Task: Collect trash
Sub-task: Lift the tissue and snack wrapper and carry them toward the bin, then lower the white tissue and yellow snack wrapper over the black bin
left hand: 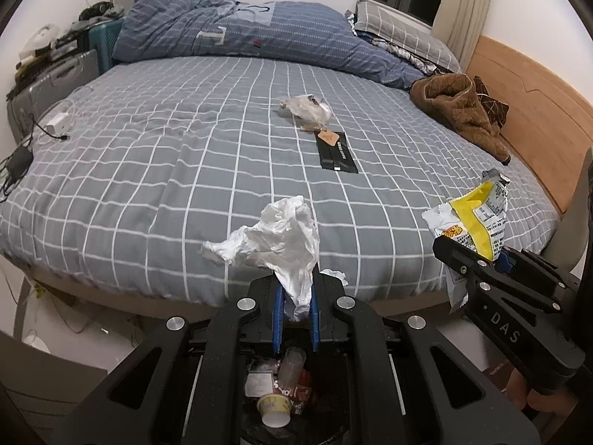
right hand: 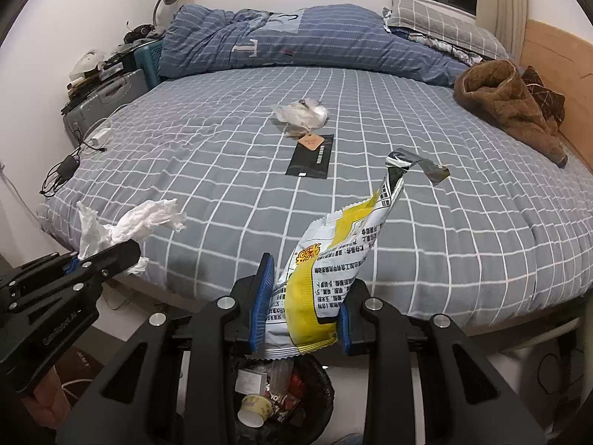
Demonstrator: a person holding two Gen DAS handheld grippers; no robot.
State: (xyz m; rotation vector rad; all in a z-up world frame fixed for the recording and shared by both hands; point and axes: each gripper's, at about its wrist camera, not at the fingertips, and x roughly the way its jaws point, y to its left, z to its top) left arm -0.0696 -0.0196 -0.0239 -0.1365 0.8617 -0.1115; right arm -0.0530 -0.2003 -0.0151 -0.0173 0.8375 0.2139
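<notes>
My left gripper (left hand: 296, 311) is shut on a crumpled white tissue (left hand: 278, 241), also seen in the right wrist view (right hand: 122, 222). My right gripper (right hand: 302, 311) is shut on a yellow and silver snack wrapper (right hand: 333, 259), also seen in the left wrist view (left hand: 470, 222). Both are held above a black trash bin (right hand: 318, 385) with a paper cup and wrappers inside, at the bed's near edge. A clear plastic bag (left hand: 307, 109) with a tag and a black flat packet (left hand: 337, 152) lie mid-bed.
The bed (left hand: 148, 185) has a grey checked sheet, with a blue duvet (left hand: 241, 33) at the back. Brown clothing (left hand: 463, 111) lies by the wooden headboard. Chargers and cables (left hand: 52, 126) lie at the left edge. Suitcases (left hand: 55, 81) stand beyond.
</notes>
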